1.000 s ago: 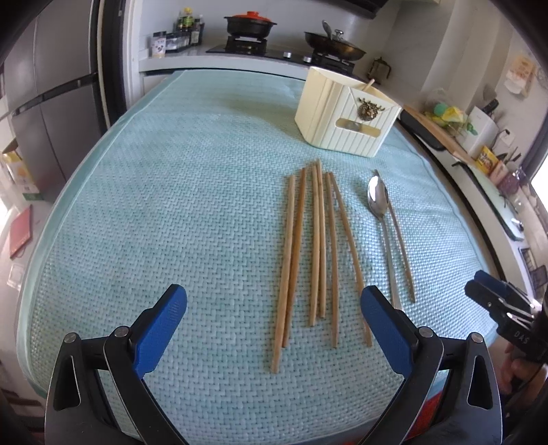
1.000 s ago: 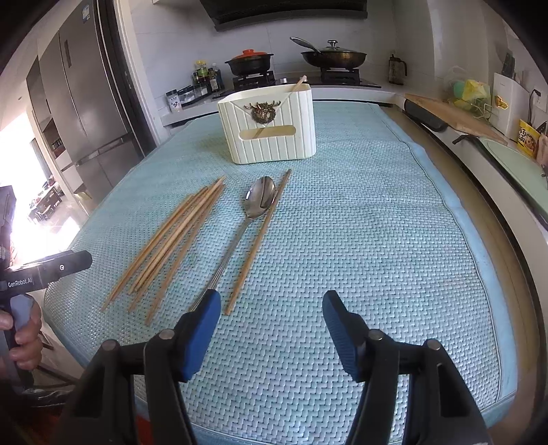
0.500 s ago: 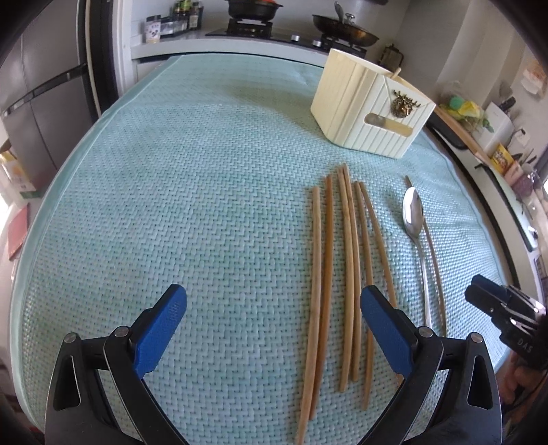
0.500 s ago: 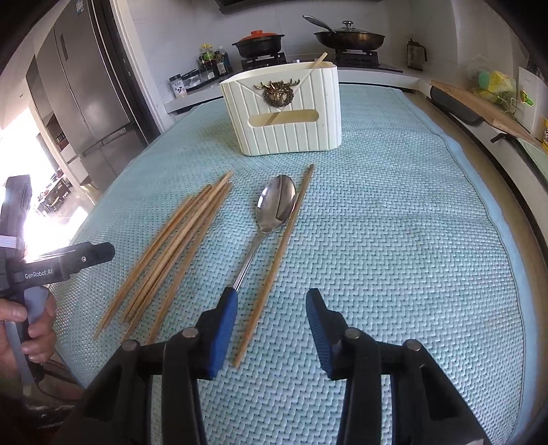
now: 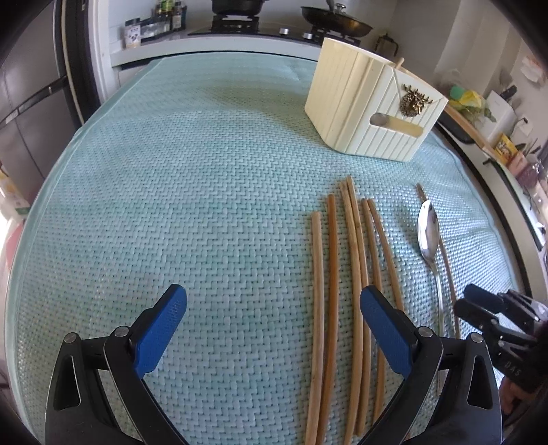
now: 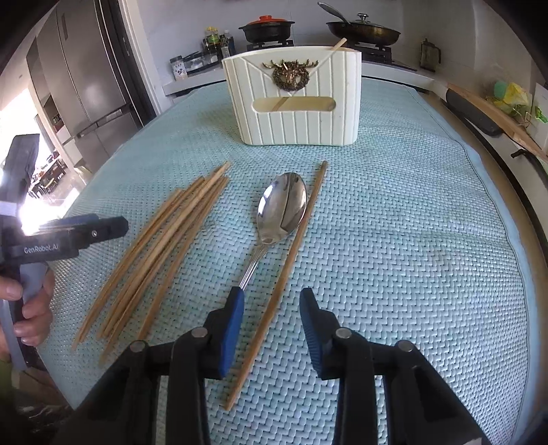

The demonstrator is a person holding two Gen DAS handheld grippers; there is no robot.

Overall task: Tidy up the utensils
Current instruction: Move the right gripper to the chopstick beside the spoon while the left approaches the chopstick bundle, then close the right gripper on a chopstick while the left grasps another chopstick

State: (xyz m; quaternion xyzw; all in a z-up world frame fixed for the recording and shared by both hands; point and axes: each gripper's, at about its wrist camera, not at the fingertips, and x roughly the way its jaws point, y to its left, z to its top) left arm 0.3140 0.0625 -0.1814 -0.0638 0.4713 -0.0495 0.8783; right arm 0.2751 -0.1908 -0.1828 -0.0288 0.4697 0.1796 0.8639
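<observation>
Several wooden chopsticks [image 5: 349, 274] lie side by side on the light blue mat [image 5: 171, 205]; they also show in the right wrist view [image 6: 164, 239]. A metal spoon [image 6: 279, 212] and one lone chopstick [image 6: 291, 253] lie to their right. A cream ribbed utensil holder [image 6: 298, 102] stands behind them, a stick poking out of it; the left wrist view shows it too [image 5: 370, 113]. My left gripper [image 5: 274, 321] is open, low over the mat left of the chopsticks. My right gripper [image 6: 272, 315] is open and straddles the lone chopstick's near end, beside the spoon's handle.
A stove with a black pot [image 6: 267, 29] and a pan [image 6: 363, 32] stands behind the table. A fridge [image 6: 89, 85] is at the left. A counter with a wooden board [image 6: 496, 116] and small items runs along the right.
Both grippers have moved forward and lower toward the utensils. My right gripper's jaws have narrowed around the lone chopstick. My left gripper has stayed wide open.
</observation>
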